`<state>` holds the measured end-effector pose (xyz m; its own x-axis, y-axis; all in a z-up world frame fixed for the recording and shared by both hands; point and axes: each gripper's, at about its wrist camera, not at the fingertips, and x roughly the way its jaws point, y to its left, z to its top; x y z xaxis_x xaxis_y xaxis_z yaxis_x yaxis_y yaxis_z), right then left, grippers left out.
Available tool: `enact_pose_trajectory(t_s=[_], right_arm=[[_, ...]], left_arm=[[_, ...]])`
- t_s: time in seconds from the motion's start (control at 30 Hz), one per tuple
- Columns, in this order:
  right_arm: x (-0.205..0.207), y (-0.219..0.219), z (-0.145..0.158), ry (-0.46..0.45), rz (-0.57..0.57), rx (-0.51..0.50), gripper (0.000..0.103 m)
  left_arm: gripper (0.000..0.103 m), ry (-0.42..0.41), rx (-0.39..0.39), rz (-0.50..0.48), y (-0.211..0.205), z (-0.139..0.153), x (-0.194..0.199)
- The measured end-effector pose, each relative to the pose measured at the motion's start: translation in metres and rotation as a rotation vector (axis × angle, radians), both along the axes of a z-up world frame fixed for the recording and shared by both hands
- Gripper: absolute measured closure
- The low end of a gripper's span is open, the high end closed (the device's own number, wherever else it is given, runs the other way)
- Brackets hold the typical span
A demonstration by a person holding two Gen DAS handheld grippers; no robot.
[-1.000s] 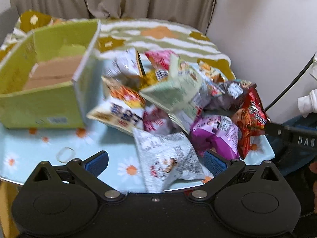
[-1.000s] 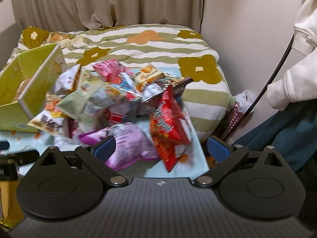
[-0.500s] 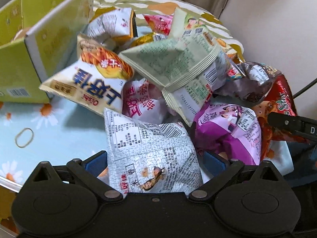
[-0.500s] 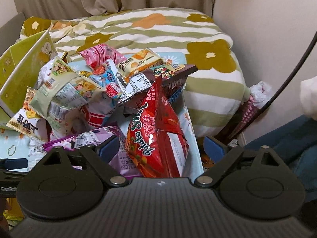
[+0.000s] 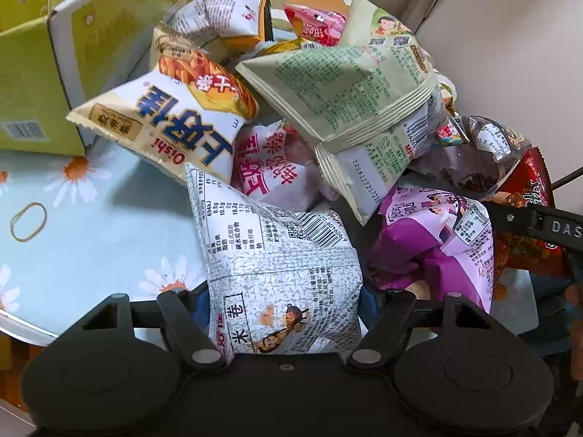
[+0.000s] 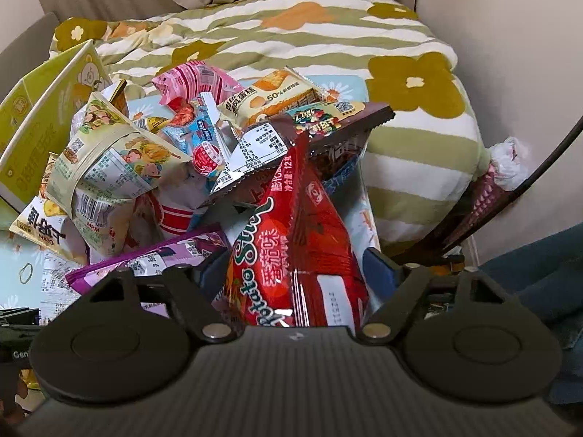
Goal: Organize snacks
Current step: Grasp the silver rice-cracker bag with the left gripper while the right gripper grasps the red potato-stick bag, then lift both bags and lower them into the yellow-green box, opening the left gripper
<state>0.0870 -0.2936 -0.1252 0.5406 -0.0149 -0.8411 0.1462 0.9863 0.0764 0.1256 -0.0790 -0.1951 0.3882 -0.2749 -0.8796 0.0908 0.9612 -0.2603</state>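
Observation:
A pile of snack bags lies on the daisy-print table. The white speckled bag at the pile's near edge stands between the pads of my left gripper; the jaws are closing and the pads press its sides in. Seen from the right wrist, a red Potato Stix bag lies between the closing jaws of my right gripper, whose pads just reach its edges without squeezing it. A finger of the right gripper shows over the red bag in the left wrist view.
An open yellow-green cardboard box stands left of the pile. A purple bag lies between the two gripped bags. A rubber band lies on the cloth. Behind the table is a bed; a person's blue-clad leg is at the right.
Both grippers came down onto the pile. The left jaws narrowed onto the white speckled bag. The right jaws drew in around the red bag.

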Motion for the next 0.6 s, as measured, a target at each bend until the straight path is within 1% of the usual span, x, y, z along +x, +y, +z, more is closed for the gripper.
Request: enact_pose_trajectory(t_s=[0.23,0.37,0.4,0.5,0.6], right_arm=[[0.002,-0.001,-0.003,0.012,0.008,0.008,0.013],[0.0,-0.003,-0.002,0.008,0.016,0.019,0.02],[-0.001,-0.004,-0.002,0.005,0.017,0.022,0.025],[-0.006,-0.003,0.003,-0.009,0.016,0.024,0.034],[-0.014,-0.002,0.01,-0.021,0.017,0.02,0.038]], left_arm=[[0.027,-0.031,0.032,0.015,0.001,0.02,-0.003],[0.027,-0.051,0.046,0.033,0.009,0.038,-0.018],[0.027,-0.058,0.047,0.036,0.01,0.041,-0.02],[0.027,-0.078,0.049,0.045,0.012,0.051,-0.025],[0.027,-0.101,0.056,0.05,0.015,0.064,-0.034]])
